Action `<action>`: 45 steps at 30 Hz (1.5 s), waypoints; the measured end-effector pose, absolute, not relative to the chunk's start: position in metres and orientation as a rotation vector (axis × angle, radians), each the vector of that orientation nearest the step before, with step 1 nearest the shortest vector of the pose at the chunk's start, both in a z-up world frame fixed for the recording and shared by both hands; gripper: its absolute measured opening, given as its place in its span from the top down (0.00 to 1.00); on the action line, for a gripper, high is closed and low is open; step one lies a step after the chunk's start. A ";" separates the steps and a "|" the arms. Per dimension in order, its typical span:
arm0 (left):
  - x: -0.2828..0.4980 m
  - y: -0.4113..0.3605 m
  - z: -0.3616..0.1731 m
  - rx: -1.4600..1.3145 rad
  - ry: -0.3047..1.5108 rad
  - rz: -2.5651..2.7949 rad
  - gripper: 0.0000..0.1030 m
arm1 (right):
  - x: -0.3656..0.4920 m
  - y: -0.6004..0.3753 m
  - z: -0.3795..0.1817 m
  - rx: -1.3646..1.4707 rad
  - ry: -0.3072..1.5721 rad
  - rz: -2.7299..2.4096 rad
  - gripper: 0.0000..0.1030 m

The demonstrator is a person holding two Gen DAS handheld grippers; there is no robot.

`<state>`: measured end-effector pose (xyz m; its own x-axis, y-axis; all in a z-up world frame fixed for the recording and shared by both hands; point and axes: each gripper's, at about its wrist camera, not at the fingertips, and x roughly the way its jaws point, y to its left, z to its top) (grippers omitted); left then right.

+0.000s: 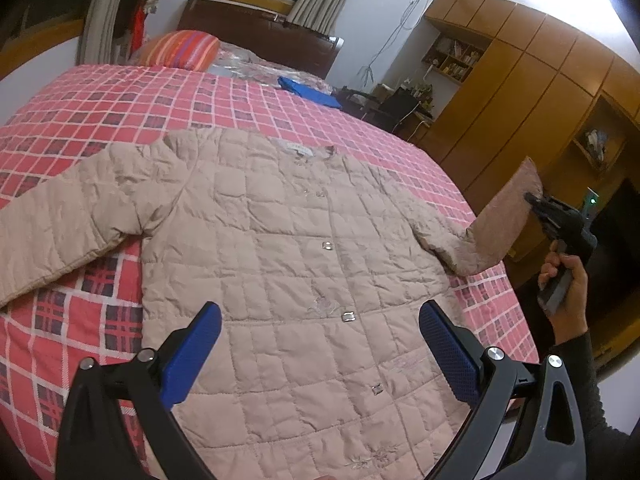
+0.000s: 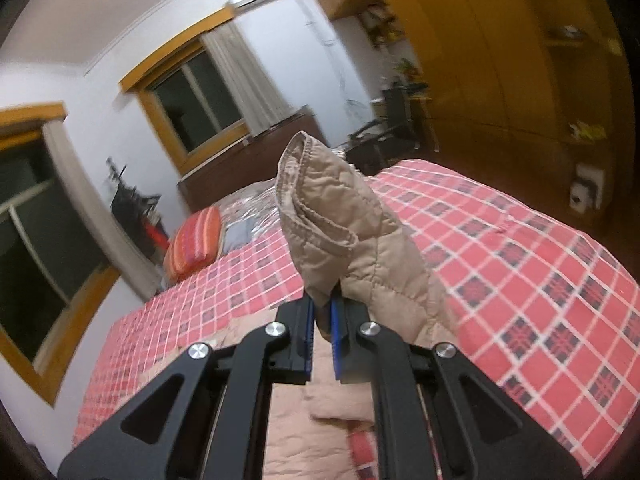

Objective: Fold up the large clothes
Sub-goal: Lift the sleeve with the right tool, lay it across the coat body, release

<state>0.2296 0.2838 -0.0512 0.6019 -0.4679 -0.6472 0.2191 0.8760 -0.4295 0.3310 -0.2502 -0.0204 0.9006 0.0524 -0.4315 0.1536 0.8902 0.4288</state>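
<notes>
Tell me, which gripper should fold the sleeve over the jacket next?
The right gripper, probably. It is already shut on the sleeve cuff and holds it lifted above the bed. The left gripper is open over the jacket front, gripping nothing.

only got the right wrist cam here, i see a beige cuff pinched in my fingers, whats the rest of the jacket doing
Observer: The quilted jacket lies flat on the bed, front up and snapped shut; only the sleeve you hold is raised off the bedspread.
Operator: and the other sleeve
Observer: It lies stretched out flat on the bed, away from the body of the jacket.
Operator: wheres the left gripper
Observer: The left gripper hovers over the jacket's lower front, fingers wide open, holding nothing.
Operator: my grip look ok from there
Observer: The right gripper pinches the cuff end, and the sleeve stands up from it.
</notes>
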 end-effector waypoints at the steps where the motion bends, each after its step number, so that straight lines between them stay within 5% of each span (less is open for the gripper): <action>1: 0.230 0.284 -0.050 -0.325 0.832 -0.407 0.04 | 0.333 -0.240 -0.019 0.455 0.452 -0.040 0.94; 11: 0.268 0.284 -0.042 -0.349 0.800 -0.391 0.04 | 0.367 -0.106 -0.031 0.232 0.519 0.116 0.94; 23: 0.335 0.284 -0.074 -0.456 0.886 -0.431 0.04 | 0.393 0.009 -0.134 0.022 0.808 0.245 0.93; 27: 0.366 0.274 -0.091 -0.540 0.954 -0.507 0.04 | 0.391 0.023 -0.158 -0.036 0.869 0.269 0.82; 29: 0.383 0.266 -0.104 -0.595 1.003 -0.539 0.04 | 0.383 0.023 -0.161 -0.029 0.878 0.286 0.54; 30: 0.392 0.260 -0.111 -0.617 1.032 -0.561 0.04 | 0.379 0.021 -0.160 -0.025 0.868 0.284 0.48; 45: 0.460 0.166 -0.177 -0.717 1.309 -0.690 0.05 | 0.281 -0.018 -0.133 0.168 0.820 0.342 0.29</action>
